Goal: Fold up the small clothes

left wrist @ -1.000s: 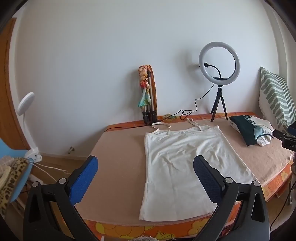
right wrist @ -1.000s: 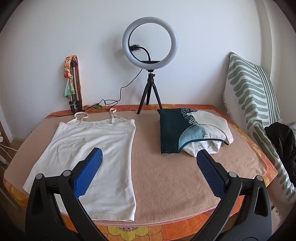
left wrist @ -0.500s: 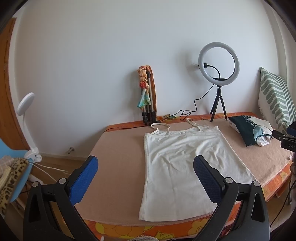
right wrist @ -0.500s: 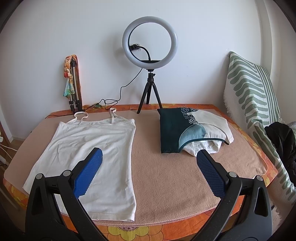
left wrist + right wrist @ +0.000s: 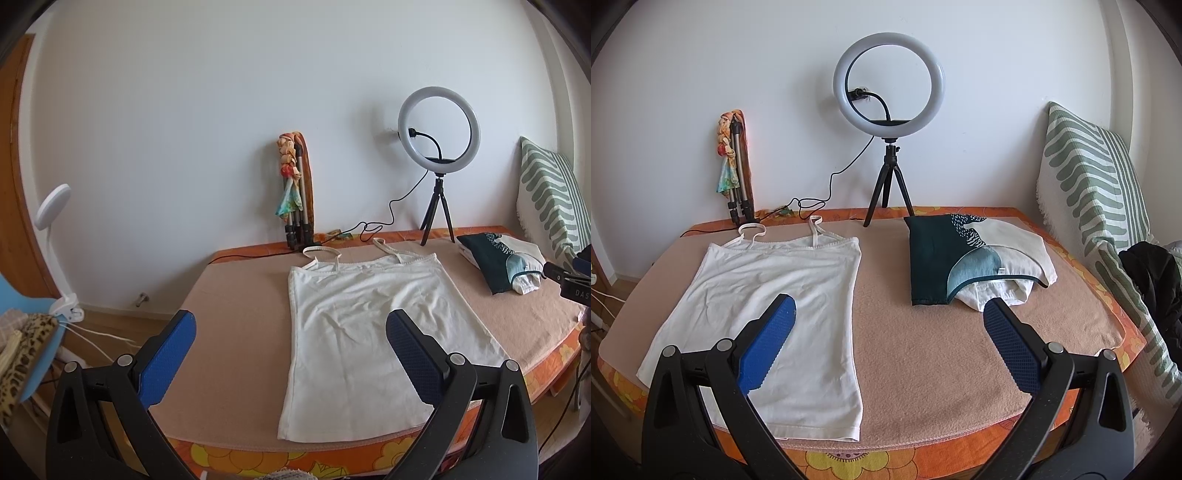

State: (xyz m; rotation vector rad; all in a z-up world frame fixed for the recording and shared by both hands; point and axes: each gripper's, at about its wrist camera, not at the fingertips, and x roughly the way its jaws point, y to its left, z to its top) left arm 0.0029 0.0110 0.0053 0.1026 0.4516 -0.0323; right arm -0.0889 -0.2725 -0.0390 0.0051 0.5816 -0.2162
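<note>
Left gripper [image 5: 290, 345]: you held it with its blue pads spread wide and nothing between them, raised above the near edge of the bed, short of the camisole.
Right gripper [image 5: 888, 341]: you held it just as wide and just as empty, above the bare blanket beside the camisole's right edge.
Camisole [image 5: 764, 302]: white, laid flat and unfolded on the tan blanket [image 5: 923, 350], straps toward the wall, hem at the near edge.
Folded pile [image 5: 964, 266]: a dark teal piece over white ones, well apart from the camisole on its right.
Ring light [image 5: 888, 79]: on a small black tripod behind the camisole's right strap, close to the wall.
Folded tripod [image 5: 297, 195]: wrapped in a coloured scarf, leaning on the wall just behind the camisole's left strap.
Only your left view showed: a white clip lamp [image 5: 55, 221] and a blue chair [image 5: 33, 332] far left of the camisole — and the tip of your right gripper at the frame's right edge.
Only your right view showed: a dark garment [image 5: 1152, 280] past the folded pile, against the striped cushion [image 5: 1097, 192].
</note>
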